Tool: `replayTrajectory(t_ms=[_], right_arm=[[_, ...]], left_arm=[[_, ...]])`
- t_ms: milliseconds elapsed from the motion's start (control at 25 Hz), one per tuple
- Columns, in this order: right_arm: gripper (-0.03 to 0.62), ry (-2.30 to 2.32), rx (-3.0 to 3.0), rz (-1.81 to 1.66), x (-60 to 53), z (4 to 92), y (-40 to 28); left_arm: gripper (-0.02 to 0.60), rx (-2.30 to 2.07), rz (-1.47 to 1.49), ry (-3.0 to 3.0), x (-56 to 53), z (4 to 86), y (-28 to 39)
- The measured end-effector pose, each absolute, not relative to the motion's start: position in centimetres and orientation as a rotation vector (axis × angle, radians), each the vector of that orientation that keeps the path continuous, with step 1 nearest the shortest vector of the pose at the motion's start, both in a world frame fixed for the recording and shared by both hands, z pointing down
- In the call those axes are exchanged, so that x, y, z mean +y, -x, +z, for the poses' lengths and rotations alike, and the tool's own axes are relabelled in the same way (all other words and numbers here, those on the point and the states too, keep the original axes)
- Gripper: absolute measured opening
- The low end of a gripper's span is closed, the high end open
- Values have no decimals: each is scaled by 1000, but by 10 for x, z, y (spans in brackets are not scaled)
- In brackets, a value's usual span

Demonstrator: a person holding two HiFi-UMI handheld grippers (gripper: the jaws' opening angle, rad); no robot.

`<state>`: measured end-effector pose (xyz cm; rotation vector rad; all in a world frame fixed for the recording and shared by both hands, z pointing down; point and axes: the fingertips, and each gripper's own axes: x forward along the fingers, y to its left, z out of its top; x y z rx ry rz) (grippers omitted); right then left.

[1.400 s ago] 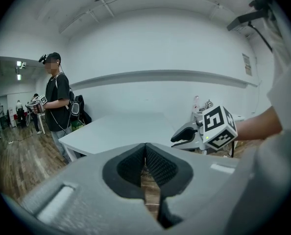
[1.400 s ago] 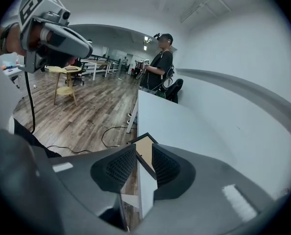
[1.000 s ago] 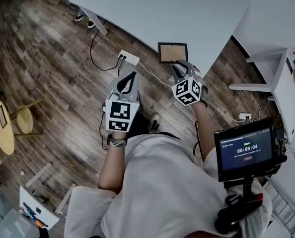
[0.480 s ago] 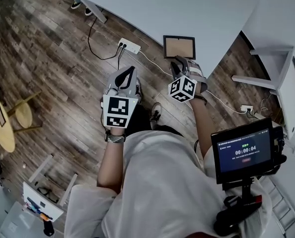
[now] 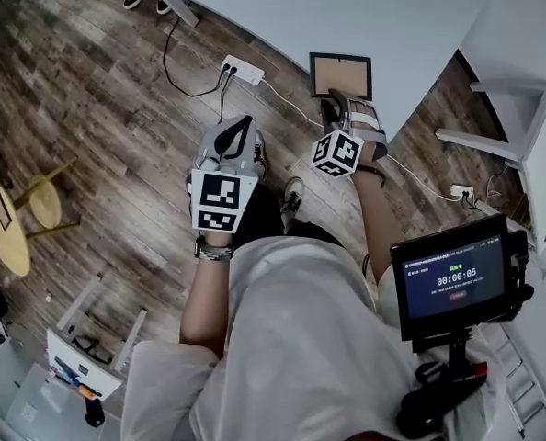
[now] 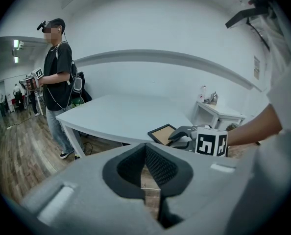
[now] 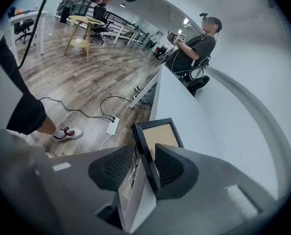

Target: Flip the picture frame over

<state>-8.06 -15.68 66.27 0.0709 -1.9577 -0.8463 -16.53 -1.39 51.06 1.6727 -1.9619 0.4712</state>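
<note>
The picture frame (image 5: 340,74), black-edged with its brown board facing up, lies flat on the white table (image 5: 346,7) at the near edge. My right gripper (image 5: 337,108) reaches over that edge. In the right gripper view the frame's (image 7: 157,137) near rim sits between the jaws. One pad rests over the frame and the other (image 7: 117,166) hangs below the table edge, away from it. The jaws are opening. My left gripper (image 5: 237,127) hovers over the floor left of the table, shut on nothing, and sees the frame (image 6: 161,132) and the right gripper (image 6: 184,133) ahead.
A white power strip (image 5: 242,69) with cables lies on the wood floor under the table edge. A round yellow stool (image 5: 16,223) stands far left. A white side table (image 5: 521,136) is at the right. A person (image 6: 57,82) stands at the table's far end.
The right gripper has rolled at the frame's near edge, so its marker cube shows a different face. Both hands have sunk a little. The frame stays flat on the table.
</note>
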Motion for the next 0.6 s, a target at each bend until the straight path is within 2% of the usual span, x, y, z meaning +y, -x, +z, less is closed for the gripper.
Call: replayTrajectory(t_ms=[120,320,600], right_arm=[[151,-78,-1940,-872,-158,665,79],[200,-112,-1918,-912,-161,665,82],[193,-128,-1910,-916,-164,669,88]], left_arm=[[5,-1961,462,-1672,-13,509,164],[5,-1950,449,-1676,-12,508,161],[5,-1944,452,-1681,-10,507,158]])
